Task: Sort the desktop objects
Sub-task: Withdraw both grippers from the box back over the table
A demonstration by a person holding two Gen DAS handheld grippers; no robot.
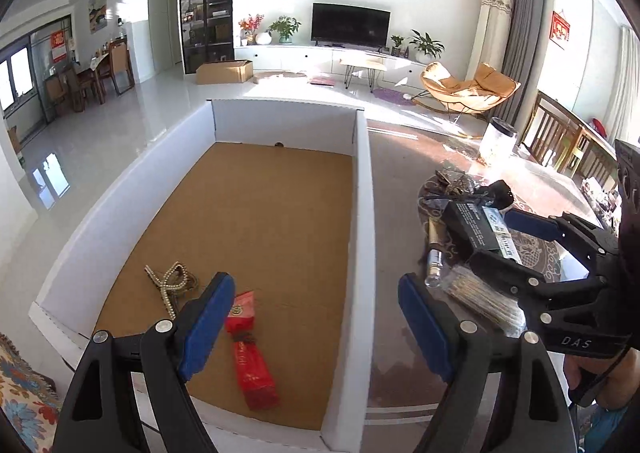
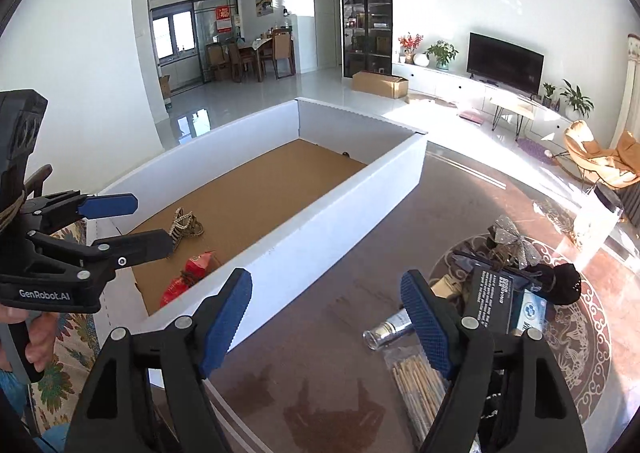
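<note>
White box (image 1: 362,189): holds red packet (image 1: 250,349), beaded strap (image 1: 170,283) | left gripper (image 1: 316,317): wide, empty, above box | right gripper (image 2: 326,317): wide, empty, facing unsorted pile (image 2: 504,293), likely next pick

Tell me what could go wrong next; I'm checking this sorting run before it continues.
The pile is tangled: the dark box lies over the small bottle and stick bundle, so pulling one item may drag the others. The white box has a tall near wall that a carried item could catch.
</note>
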